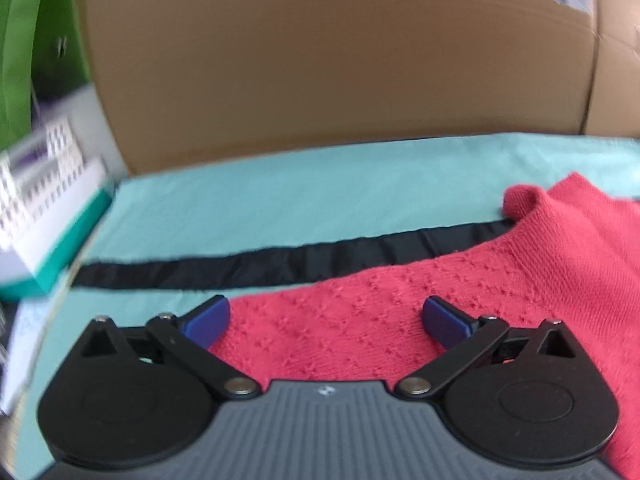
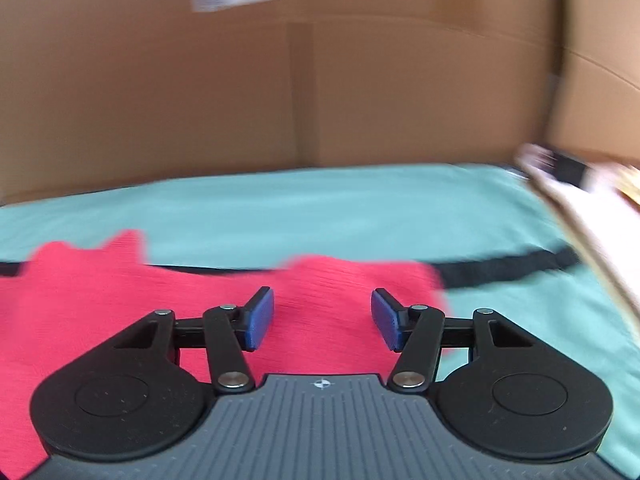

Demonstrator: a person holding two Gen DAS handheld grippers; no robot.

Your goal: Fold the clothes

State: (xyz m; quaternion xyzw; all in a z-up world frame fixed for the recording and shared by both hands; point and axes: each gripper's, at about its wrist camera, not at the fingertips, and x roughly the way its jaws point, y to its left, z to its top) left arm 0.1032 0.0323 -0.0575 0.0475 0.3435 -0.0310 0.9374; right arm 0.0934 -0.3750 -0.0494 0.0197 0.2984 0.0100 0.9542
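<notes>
A pink-red knitted garment (image 1: 460, 300) lies on a teal cloth (image 1: 280, 208) that has a black stripe (image 1: 260, 264). In the left wrist view it fills the lower right, with a raised fold at its far edge. My left gripper (image 1: 326, 322) is open and empty, just above the garment's left part. In the right wrist view the garment (image 2: 120, 300) spreads across the lower left and centre. My right gripper (image 2: 323, 324) is open and empty, over the garment's right part. Both views are blurred.
A large brown cardboard box (image 1: 340, 60) stands behind the cloth and also shows in the right wrist view (image 2: 280, 80). A white and teal box (image 1: 48, 220) sits at the left edge. A blurred pale object (image 2: 580, 208) lies at the right edge.
</notes>
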